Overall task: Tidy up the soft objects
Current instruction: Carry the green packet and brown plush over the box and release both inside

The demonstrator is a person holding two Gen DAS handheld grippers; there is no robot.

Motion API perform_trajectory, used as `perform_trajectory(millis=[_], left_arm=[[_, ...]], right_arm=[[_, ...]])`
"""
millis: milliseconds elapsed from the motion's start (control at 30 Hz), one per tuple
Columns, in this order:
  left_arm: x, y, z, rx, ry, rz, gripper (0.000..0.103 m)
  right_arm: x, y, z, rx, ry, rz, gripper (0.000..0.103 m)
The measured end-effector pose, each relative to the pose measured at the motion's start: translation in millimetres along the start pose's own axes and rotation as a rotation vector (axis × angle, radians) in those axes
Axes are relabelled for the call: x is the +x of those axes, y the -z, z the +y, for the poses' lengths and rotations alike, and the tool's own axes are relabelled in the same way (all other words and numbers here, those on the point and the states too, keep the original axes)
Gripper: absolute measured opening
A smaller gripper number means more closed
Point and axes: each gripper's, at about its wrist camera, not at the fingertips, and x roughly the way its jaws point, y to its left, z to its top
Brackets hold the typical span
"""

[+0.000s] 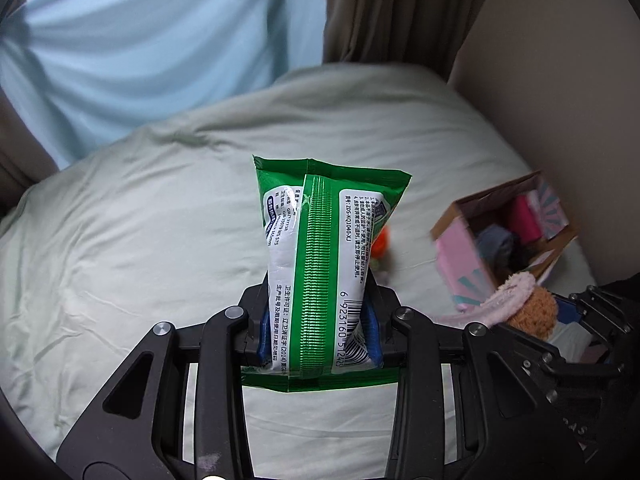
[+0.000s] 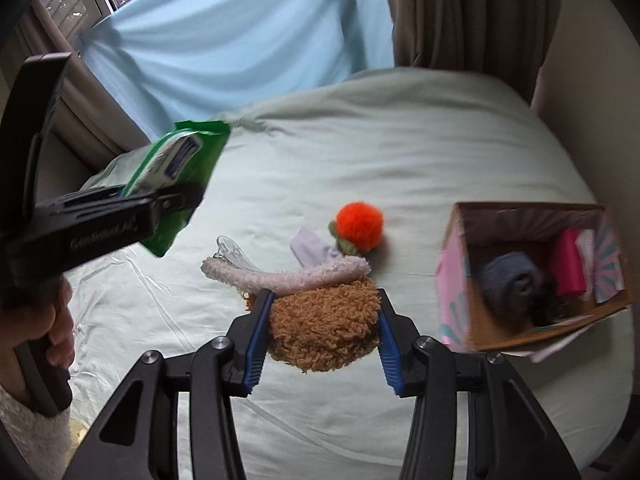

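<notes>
My left gripper is shut on a green and white pack of wet wipes, held upright above the bed; the pack also shows in the right wrist view at the left. My right gripper is shut on a brown fuzzy plush piece with a pale pink fuzzy band along its top; it also shows in the left wrist view. An orange pom-pom toy lies on the bed beyond it.
An open cardboard box with pink patterned sides stands on the bed at the right, holding rolled blue, dark and pink cloths. A clear hair clip and a lilac cloth lie on the pale green sheet. Curtains hang behind.
</notes>
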Motion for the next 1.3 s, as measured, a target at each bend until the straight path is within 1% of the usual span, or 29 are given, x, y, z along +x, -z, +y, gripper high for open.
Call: perform_trajectory(millis=[167, 300, 467, 567, 667, 767, 833, 967, 1133, 1300], left_arm=[[-28.5, -7.6, -30.1, -0.013, 0.027, -0.037, 0.032], [-41.3, -15.6, -59.9, -0.014, 0.034, -0.056, 0.032], [-44.3, -24.9, -103.8, -0.042, 0.034, -0.076, 0.032], [-40.0, -30.5, -133.6, -0.076, 0.040, -0.068, 0.032], [-28.2, -34.8, -164.8, -0.088, 0.041, -0.050, 0.032], [-8.1, -38.0, -199.2, -0.096, 0.040, -0.021, 0.032], [6.6, -39.4, -214.8, -0.103, 0.041, 0.002, 0.032], [45.9, -39.4, -247.3, -0.111, 0.041, 0.062, 0.032], [97.7, -32.8, -273.8, -0.142, 0.044, 0.162, 0.032], [142.4, -27.6, -303.0, -0.108, 0.067, 0.248, 0.032]], right_arm=[[-40.2, -9.2, -25.6, 0.023, 0.043, -0.038, 0.044], [-67.8, -14.5, -53.1, 0.044, 0.062, -0.064, 0.044], [-95.5, -23.8, -105.6, 0.068, 0.079, -0.085, 0.044], [-107.0, -31.2, -139.1, 0.066, 0.085, -0.082, 0.044], [-111.9, -41.7, -169.8, 0.053, 0.092, -0.074, 0.044], [-108.2, -50.4, -202.4, 0.043, 0.094, -0.054, 0.044], [-101.6, -56.6, -223.5, 0.031, 0.094, -0.036, 0.044], [-76.8, -64.2, -265.2, 0.006, 0.097, 0.012, 0.044], [-39.3, -69.3, -300.5, -0.015, 0.089, 0.074, 0.044], [-6.7, -74.5, -328.8, -0.007, 0.093, 0.126, 0.044]])
